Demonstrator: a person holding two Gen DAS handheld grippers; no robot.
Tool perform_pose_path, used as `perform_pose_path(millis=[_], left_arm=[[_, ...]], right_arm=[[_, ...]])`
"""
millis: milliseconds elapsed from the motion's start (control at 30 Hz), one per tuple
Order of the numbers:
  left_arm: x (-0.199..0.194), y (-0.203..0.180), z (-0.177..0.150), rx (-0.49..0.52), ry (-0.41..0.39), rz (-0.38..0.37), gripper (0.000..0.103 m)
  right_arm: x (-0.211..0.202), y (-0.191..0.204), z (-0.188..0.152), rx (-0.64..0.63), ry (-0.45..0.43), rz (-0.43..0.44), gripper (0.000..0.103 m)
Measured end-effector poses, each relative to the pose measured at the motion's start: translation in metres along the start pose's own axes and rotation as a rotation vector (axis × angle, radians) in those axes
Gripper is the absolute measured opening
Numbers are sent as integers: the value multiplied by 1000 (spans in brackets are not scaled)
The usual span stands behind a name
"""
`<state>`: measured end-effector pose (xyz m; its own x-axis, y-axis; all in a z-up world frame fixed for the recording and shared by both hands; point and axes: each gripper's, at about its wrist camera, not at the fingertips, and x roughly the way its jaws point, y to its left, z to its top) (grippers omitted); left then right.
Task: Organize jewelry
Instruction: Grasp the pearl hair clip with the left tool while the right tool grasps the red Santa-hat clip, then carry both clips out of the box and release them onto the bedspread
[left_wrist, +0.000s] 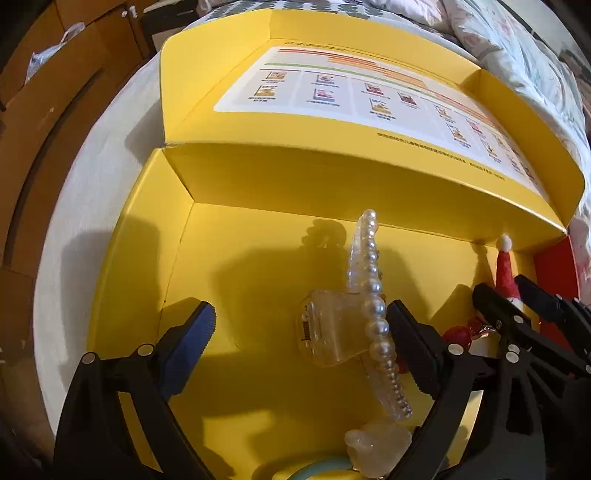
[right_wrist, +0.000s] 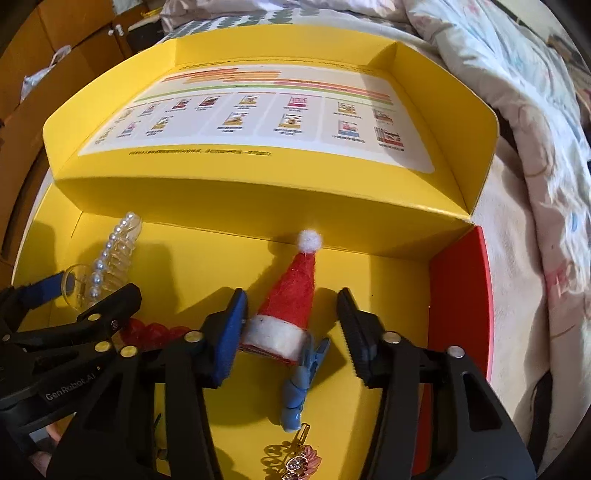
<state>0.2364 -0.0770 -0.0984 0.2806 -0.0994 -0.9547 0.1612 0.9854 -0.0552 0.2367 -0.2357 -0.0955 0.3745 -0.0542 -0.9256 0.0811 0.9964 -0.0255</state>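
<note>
- Both grippers are pointing steeply down into an open yellow cardboard box (left_wrist: 147, 266), its printed lid (left_wrist: 332, 96) folded back behind.
- Left gripper (left_wrist: 301, 321): jaws are standing wide apart, gripping nothing.
- A clear hair claw clip (left_wrist: 332, 328) edged with a row of pearls (left_wrist: 376, 306) is sitting between the left fingers, hard over toward the black finger (left_wrist: 410, 332) on the right of the view; the pearl row is lying just beside that pad, contact unclear. The blue-padded finger (left_wrist: 195, 332) is standing well apart from the clip.
- A second translucent piece (left_wrist: 376, 446) is lying at the bottom edge of the left view, close to the gripper body.
- Right gripper (right_wrist: 291, 321): jaws are partly apart, not clamping anything.
- A small red felt Santa hat (right_wrist: 291, 299) on a blue hair clip (right_wrist: 299, 376) is lying between the right fingers. The hat's white brim is sitting right against the blue pad (right_wrist: 229, 332), touch not certain; the black serrated finger (right_wrist: 354, 332) is standing clear of it, yellow floor showing between.
- The hat's white pompom tip is pointing toward the box's back wall.
- A red beaded piece (right_wrist: 155, 330) is lying between the two grippers, partly hidden by them.
- A gold ornamental hair clip (right_wrist: 295, 458) is lying at the bottom of the right view, near the blue clip's tail.
- The box is resting on a pale bedsheet (right_wrist: 509, 258), a floral quilt (right_wrist: 517, 92) bunched up alongside.
</note>
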Motion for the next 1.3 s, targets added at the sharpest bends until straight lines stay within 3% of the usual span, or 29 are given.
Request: perform_pose_path(millis=[67,133,200,267,467,833,1100,1300], left_arm=[[-1,0,-1,9,-1,-2,84],[-3,2,-4,14,-4,1,77],[-7,3,-4,17,-12,-1,53],[-10,8,-3,10,-8,-4,44],[-15,17,2,-5,-8,-56,43],[-56,14,5,0,-75,-78,43],[-126,32,-23,16,-145,-95,43],[-180,54,-58,26,-193,-104,43]], right_arm=[[-2,4,-1,-16,1,2,28],[-2,8,-2,-24,6,6,25],[-3,7,-3,-23,12,18,24],[-4,4,-4,-10,18,41,23],[-21,-9,-2,29,-8,99,23],[-72,-16,-1,53,-73,161,23],[-141,-20,-22,50,-126,191,23],[-213,-29,-65,30,-171,173,23]])
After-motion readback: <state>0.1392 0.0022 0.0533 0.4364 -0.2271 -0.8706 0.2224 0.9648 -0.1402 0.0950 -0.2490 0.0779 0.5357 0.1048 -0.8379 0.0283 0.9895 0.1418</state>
